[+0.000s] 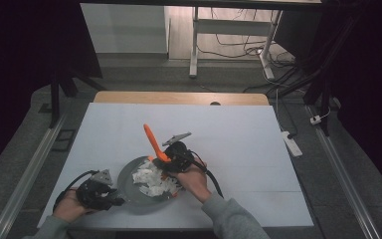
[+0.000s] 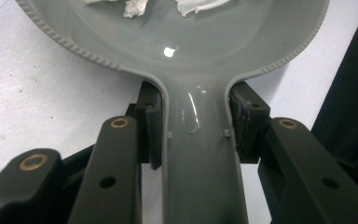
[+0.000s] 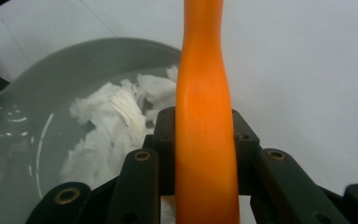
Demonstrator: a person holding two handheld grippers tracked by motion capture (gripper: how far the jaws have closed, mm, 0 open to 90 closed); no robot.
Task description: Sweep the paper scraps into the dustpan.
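White table top (image 1: 248, 149), wooden strip along its far edge. Near the person's edge, left of centre, sits a grey round plastic pan (image 1: 127, 185) with a beaded rim and a flat handle that points toward the left gripper (image 1: 115, 201). That gripper's jaws are clamped on the handle from both sides, pads pressed to its edges just behind where it flares into the bowl (image 2: 200, 140); left hand (image 1: 69, 206) holds the gripper low at the table's front-left corner.

Right gripper (image 1: 165, 162) is over the pan's far-right rim, held by the right hand (image 1: 195, 180), grey sleeve behind it. Jaws closed on the handle of an orange plastic spatula (image 1: 152, 142), which sticks up and away, tilted toward the table's far side. In the right gripper view the orange handle (image 3: 205, 130) runs straight up between the pads.

Inside the pan: pile of white shredded scraps (image 1: 151, 181), bunched toward the right half of the bowl, just beside the right gripper.
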